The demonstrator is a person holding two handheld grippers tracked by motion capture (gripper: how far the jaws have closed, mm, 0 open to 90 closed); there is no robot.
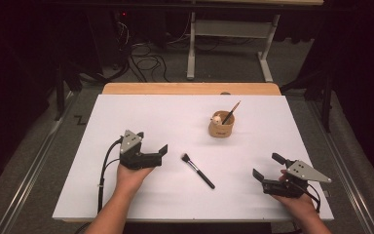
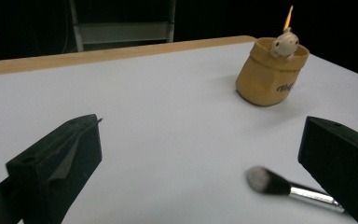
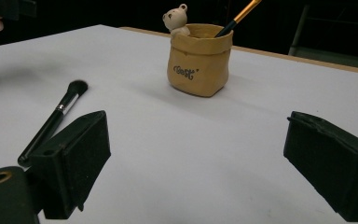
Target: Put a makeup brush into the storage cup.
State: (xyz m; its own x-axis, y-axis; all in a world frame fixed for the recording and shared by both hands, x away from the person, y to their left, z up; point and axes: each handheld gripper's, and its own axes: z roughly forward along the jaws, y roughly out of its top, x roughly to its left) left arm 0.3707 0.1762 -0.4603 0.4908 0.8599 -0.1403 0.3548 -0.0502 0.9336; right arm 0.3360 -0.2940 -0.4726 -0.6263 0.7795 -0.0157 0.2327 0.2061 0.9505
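While both grippers sit low at the near edge of the worktop (image 1: 126,204), nothing is grasped, so this reads as the approach step before a pick. Left gripper (image 1: 152,155): fingers wide apart, empty, pointing right toward the makeup brush (image 1: 197,170). In the left gripper view the brush's bristle head (image 2: 261,179) lies on the white surface just ahead of the right-hand finger, ferrule running off behind it. Brush lies flat mid-worktop between the two grippers, bristles toward the left gripper, black handle angled toward the near right. Behind it, well apart, stands the tan sack-shaped holder (image 1: 221,126) with a small bear figure (image 3: 176,18) on its rim and one orange-handled brush (image 3: 240,14) already standing in it. Right gripper (image 1: 268,168): fingers also wide, empty, aimed left and up the worktop.

Judgement: likely goal is brush into holder. Next move calls for one gripper to straddle the handle, square to its axis, fingers low enough to close on a thin round handle without rolling it.
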